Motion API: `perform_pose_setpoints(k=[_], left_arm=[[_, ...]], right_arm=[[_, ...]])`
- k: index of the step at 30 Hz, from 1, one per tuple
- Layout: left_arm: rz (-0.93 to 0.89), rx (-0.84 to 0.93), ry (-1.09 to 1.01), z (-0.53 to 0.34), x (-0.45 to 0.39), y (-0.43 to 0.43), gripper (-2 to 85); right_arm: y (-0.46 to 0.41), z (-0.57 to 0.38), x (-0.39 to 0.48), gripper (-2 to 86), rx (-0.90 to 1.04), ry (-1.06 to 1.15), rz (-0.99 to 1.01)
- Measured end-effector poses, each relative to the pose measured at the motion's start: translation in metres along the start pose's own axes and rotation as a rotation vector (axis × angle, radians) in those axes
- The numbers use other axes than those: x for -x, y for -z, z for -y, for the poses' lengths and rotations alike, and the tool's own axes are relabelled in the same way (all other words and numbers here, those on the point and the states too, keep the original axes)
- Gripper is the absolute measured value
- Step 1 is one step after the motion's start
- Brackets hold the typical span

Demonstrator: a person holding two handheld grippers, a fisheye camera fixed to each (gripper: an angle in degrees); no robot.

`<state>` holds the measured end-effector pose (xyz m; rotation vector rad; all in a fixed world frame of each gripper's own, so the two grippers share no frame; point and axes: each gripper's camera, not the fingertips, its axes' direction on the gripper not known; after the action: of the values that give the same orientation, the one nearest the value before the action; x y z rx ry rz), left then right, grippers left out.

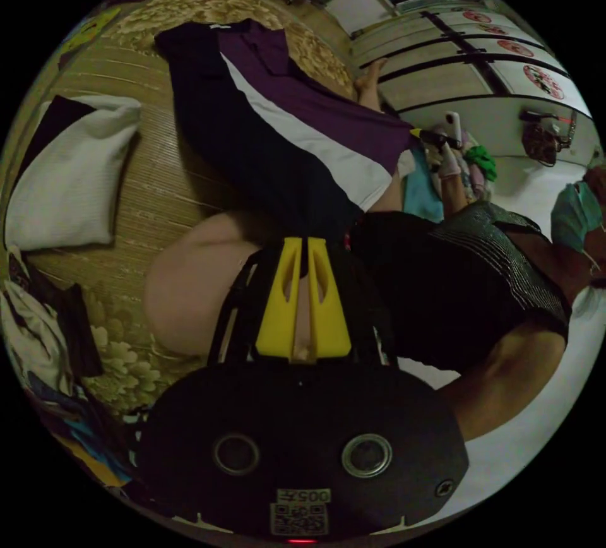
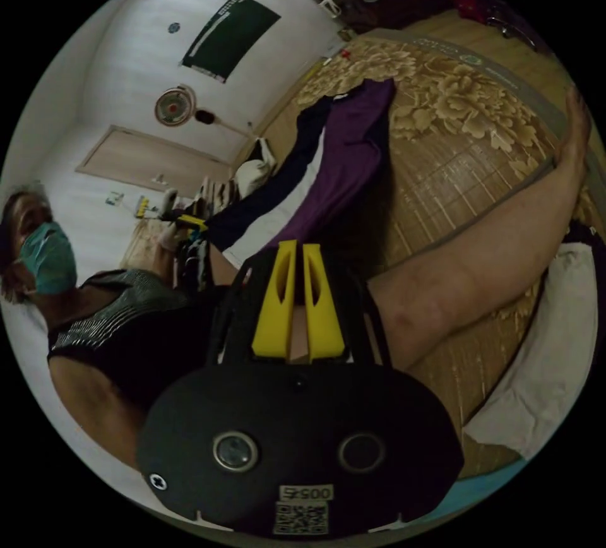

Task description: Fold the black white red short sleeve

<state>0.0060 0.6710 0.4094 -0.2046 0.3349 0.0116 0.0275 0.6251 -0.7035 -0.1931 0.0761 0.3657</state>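
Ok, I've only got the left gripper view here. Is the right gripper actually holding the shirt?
Observer: It looks so. The right gripper has its jaws closed on the purple edge of the shirt.
Operator: And how does my gripper look from there?
Observer: The left gripper sits at the shirt's black corner, next to the white stripe.
Operator: Anything on the wall behind the person?
Observer: A wall fan.

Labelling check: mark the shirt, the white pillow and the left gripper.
shirt point(image 1: 315, 150): left gripper view, white stripe.
white pillow point(image 1: 69, 175): left gripper view, middle of its face.
left gripper point(image 1: 302, 245): left gripper view, between the yellow tips.
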Motion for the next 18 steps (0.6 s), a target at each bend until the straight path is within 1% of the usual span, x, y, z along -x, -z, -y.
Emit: perform_pose_setpoints(k=[3, 7, 8, 11, 13, 15, 18], left_arm=[[-0.057, -0.010, 0.004, -0.001, 0.012, 0.002, 1.1], [-0.125, -0.097, -0.008, 0.030, 0.045, 0.026, 1.3], [-0.126, -0.110, -0.010, 0.038, 0.050, 0.032, 1.4], [-0.091, -0.230, 0.029, 0.079, 0.086, 0.068, 2.0], [-0.094, -0.368, 0.137, 0.110, 0.127, 0.093, 2.8], [-0.116, -0.459, 0.247, 0.128, 0.161, 0.101, 3.2], [-0.201, -0.544, 0.378, 0.144, 0.203, 0.096, 2.8]], right_arm=[[-0.004, 0.007, -0.004, -1.6, 0.039, -0.021, 0.035], [-0.008, 0.047, -0.016, -1.7, 0.032, -0.033, 0.075], [-0.007, 0.069, -0.020, -1.7, 0.019, -0.029, 0.075], [-0.006, 0.141, -0.039, -1.6, -0.033, -0.037, 0.090], [-0.007, 0.186, -0.054, -1.4, -0.093, -0.081, 0.092], [-0.018, 0.239, -0.077, -0.4, -0.163, -0.159, 0.099], [-0.040, 0.278, -0.097, 1.4, -0.219, -0.300, 0.042]])
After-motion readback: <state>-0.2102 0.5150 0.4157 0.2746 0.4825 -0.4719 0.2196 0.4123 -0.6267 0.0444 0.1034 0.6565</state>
